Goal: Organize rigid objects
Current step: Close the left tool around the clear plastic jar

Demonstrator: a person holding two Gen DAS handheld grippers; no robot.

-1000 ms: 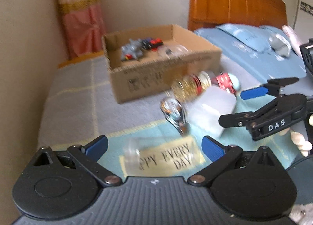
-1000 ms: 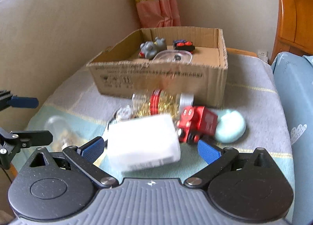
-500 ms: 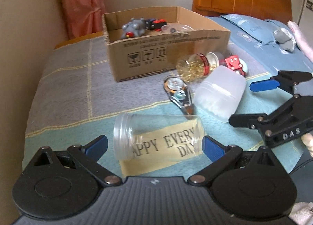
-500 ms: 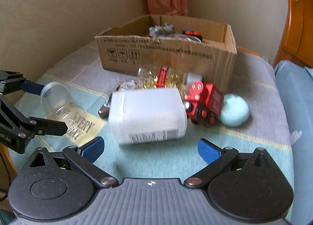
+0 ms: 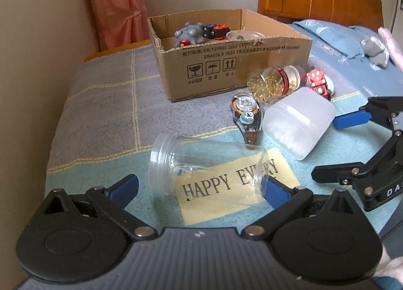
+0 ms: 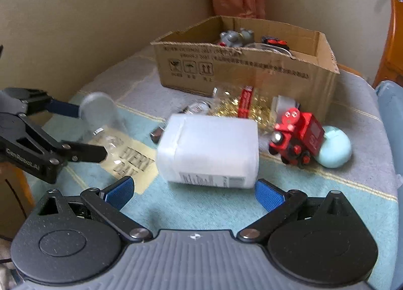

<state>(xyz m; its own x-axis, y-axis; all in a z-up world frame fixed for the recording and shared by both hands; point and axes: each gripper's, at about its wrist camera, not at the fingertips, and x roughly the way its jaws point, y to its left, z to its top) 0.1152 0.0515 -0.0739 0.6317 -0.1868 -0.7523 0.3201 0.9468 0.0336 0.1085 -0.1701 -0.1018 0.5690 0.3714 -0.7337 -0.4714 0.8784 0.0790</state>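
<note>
Clear jar (image 5: 209,171) lies on its side on the bed at lower centre, between the spread fingers of the left gripper (image 5: 201,186); it looks light, slick, crushable, best pinched mid-body. Right gripper (image 6: 194,191), fingers apart, faces the white tub (image 6: 209,149).

I see a brown cardboard box (image 5: 226,63) on a grey blanket (image 5: 105,113) crossed by yellow lines, with a teal band nearer me. My fingers (image 6: 118,193) carry blue pads, and a red toy train (image 6: 297,136) with white dots leans on a pale mint ball (image 6: 336,150).
</note>
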